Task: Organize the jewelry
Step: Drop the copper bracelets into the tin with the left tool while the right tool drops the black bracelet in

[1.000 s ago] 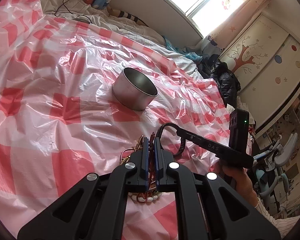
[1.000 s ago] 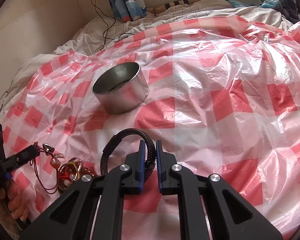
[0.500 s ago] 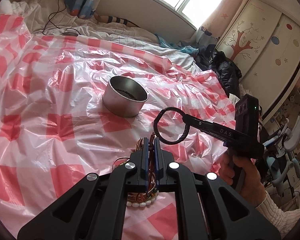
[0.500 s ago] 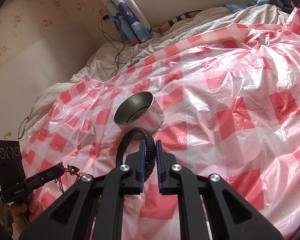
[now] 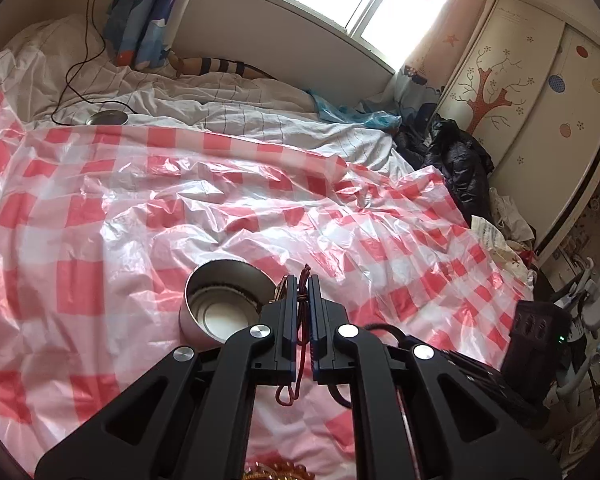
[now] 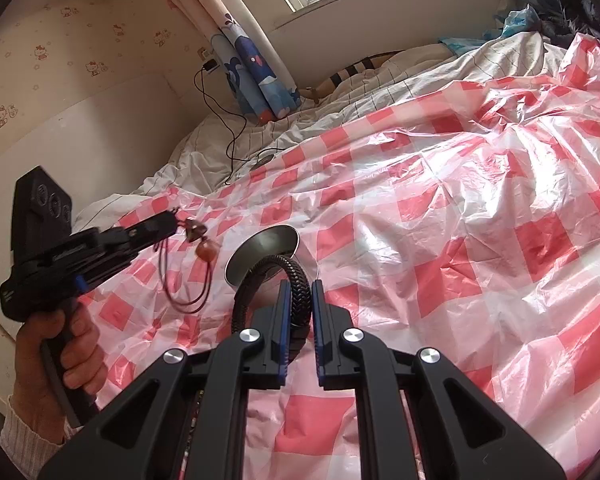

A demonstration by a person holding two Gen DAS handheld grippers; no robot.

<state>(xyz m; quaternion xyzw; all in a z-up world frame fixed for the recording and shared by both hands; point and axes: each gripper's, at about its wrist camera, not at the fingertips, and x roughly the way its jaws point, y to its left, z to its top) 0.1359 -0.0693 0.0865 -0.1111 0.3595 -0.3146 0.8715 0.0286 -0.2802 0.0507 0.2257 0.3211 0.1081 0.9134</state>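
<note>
Two tongs: both loaded, both raised above the bed.
Left tongs (image 5: 302,312): pinching red cord necklace (image 5: 300,340); loop of cord hanging below the fingers; in right view, brown bead and small charms dangling off the tip.
Right tongs (image 6: 299,322): pressed onto black braided bracelet (image 6: 288,280); free arc of the band curving up and forward of the fingers.
Metal tin (image 5: 224,306): open, upright on red-checked plastic sheet (image 5: 100,220); bottom appears to hold something pale, contents not clear.
Relation: left tips just beside the tin's rim, near side; bracelet in front of the tin in right view, height above it not determinable.
Remaining jewelry: gold-coloured pieces (image 5: 274,474) at lower edge of left view, partly hidden.
Step, judged: carry-to-container, two pieces in transit, neither yet dropped.
Next move, judged: centre one piece over the tin mouth, lower until cord clears the rim, then spread; one side at a time to avoid tangling.
Risk: dangling cord snagging on the rim or draping outside.
</note>
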